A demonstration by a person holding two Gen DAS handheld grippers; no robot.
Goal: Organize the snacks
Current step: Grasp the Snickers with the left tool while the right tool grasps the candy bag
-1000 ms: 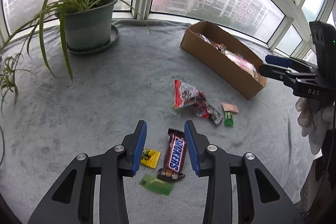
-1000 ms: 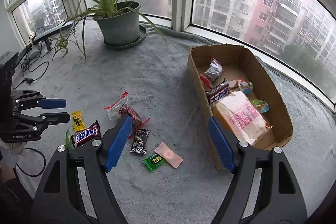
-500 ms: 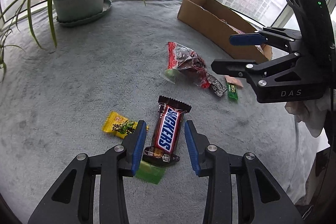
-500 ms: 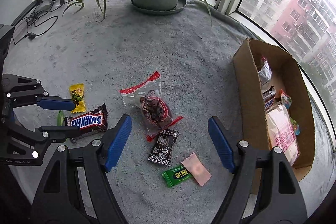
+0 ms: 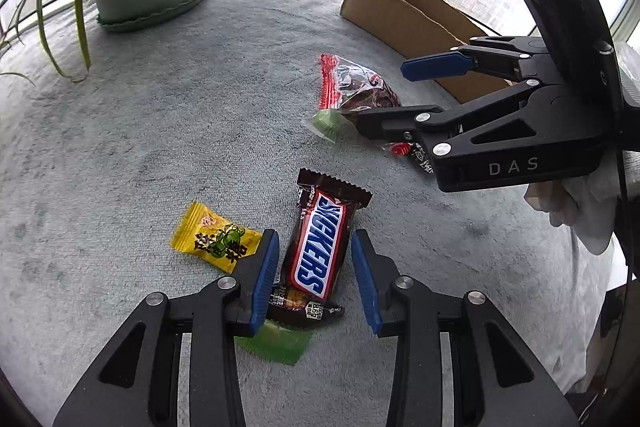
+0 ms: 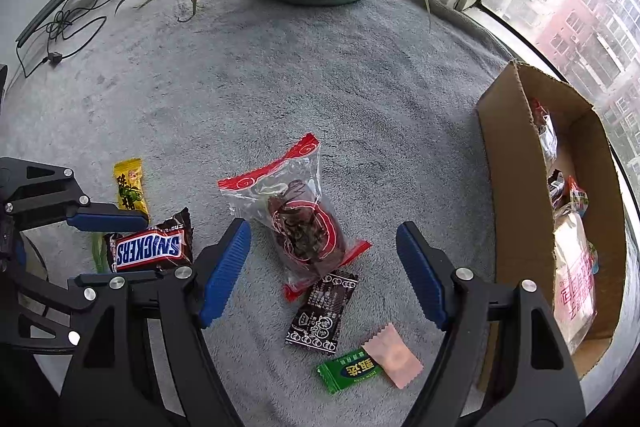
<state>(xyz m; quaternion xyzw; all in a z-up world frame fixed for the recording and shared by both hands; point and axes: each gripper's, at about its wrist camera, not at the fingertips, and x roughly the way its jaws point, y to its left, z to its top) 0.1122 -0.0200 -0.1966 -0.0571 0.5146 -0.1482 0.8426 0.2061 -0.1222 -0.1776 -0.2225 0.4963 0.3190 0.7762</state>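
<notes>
Straddling the Snickers (image 5: 320,247), the left gripper (image 5: 314,279) fills the bottom of the left wrist view, jaws parted and clear of the wrapper on both sides, so nothing is grasped. The bar's long axis runs up the frame with a slight lean to the right, nearly in line with the fingers, so the jaws would close across its short width. Its lower end overlaps a green wrapper (image 5: 280,343), and a yellow candy (image 5: 214,243) lies just left of the left finger (close enough that it might be nudged). At right the right gripper (image 5: 384,95) hangs over the red bag (image 5: 356,87), with the box (image 5: 404,15) beyond it at upper right.

In the right wrist view, the right gripper (image 6: 324,267) is spread wide and empty at the bottom centre. The red bag (image 6: 300,223) sits between its fingers and slightly above, its long axis running from upper left to lower right. A black packet (image 6: 322,311), a green candy (image 6: 352,371) and a pink candy (image 6: 394,355) lie lower in the frame. The Snickers (image 6: 150,247) shows at lower left, between the left gripper's fingers. The box (image 6: 516,187) stands at the right edge, already holding several snacks; whether the jaws yet reach the bag's level is hard to judge here.
</notes>
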